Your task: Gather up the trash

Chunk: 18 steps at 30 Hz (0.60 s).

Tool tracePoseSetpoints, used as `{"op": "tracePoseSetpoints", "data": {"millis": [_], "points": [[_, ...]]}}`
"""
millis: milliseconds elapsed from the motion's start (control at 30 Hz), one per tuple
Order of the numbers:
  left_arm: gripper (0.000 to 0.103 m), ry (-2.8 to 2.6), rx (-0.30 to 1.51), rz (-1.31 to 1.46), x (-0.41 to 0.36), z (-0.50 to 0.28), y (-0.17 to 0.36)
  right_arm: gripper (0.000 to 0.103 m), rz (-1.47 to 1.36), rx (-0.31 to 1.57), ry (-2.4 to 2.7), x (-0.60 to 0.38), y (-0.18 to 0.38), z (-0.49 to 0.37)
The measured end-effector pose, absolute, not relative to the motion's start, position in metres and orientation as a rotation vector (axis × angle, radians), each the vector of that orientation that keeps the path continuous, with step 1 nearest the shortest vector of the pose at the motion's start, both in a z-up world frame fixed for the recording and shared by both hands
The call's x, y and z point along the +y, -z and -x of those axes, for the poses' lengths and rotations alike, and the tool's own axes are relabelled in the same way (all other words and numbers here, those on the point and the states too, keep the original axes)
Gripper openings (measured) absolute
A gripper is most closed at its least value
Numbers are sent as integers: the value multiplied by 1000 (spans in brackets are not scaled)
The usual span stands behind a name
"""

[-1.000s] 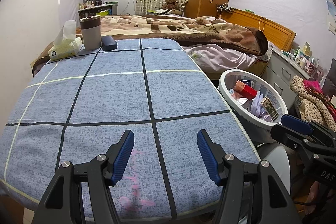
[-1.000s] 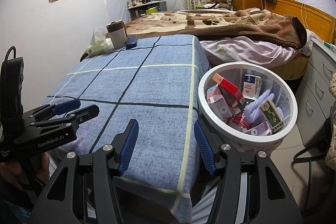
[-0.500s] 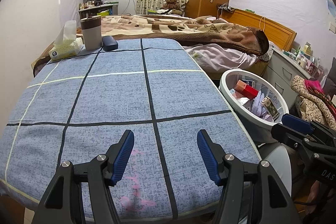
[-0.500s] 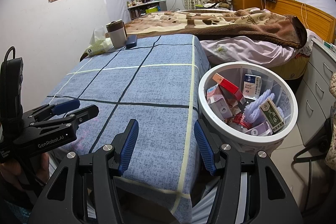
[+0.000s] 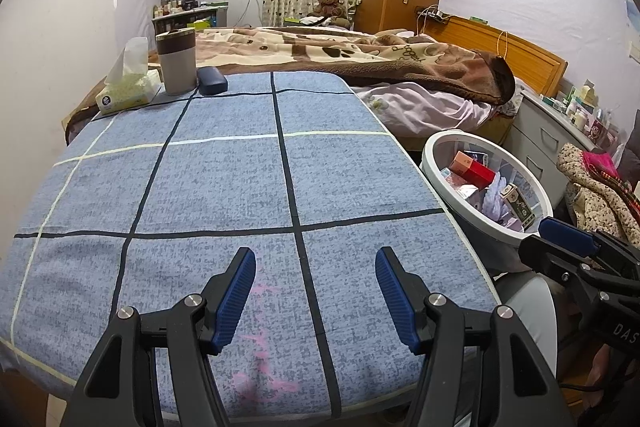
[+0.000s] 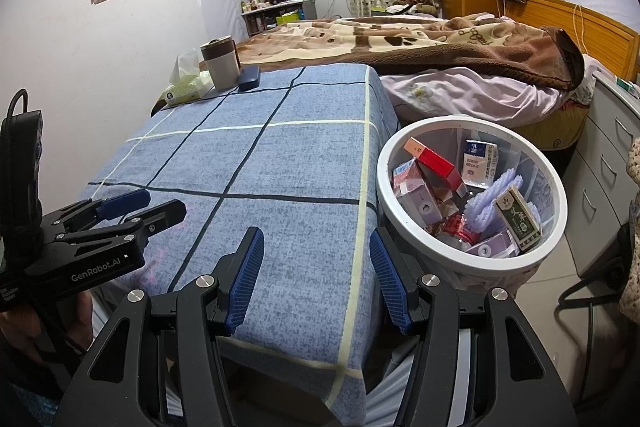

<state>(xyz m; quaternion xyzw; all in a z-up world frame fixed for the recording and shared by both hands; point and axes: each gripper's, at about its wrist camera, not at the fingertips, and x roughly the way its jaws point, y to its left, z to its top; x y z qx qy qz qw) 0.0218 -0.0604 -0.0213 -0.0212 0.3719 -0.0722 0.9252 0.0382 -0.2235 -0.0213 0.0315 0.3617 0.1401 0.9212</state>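
With both the left hand-held gripper (image 5: 316,291) and right hand-held gripper (image 6: 316,277) open and empty, the blue checked cloth-covered counter (image 5: 224,179) should be scanned for leftovers before approaching the round white plastic trash bin (image 6: 472,269).

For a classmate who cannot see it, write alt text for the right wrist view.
A white bin full of small boxes stands beside a table under a blue checked cloth. The right gripper, fingers apart and empty, hovers in front; a tissue pack, mug and dark case sit at the far end.

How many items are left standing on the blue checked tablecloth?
3, all at its far left corner: a tissue box outermost, a brown-and-grey lidded cup beside it, and a dark blue case next. Nothing visible elsewhere.
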Motion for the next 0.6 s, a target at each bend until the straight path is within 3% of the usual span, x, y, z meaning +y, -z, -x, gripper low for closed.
{"op": "tracePoseSetpoints", "data": {"millis": [600], "points": [[62,151,774,37,-61,-24,23,57,-64,752,-287,-222,24,-41]]}}
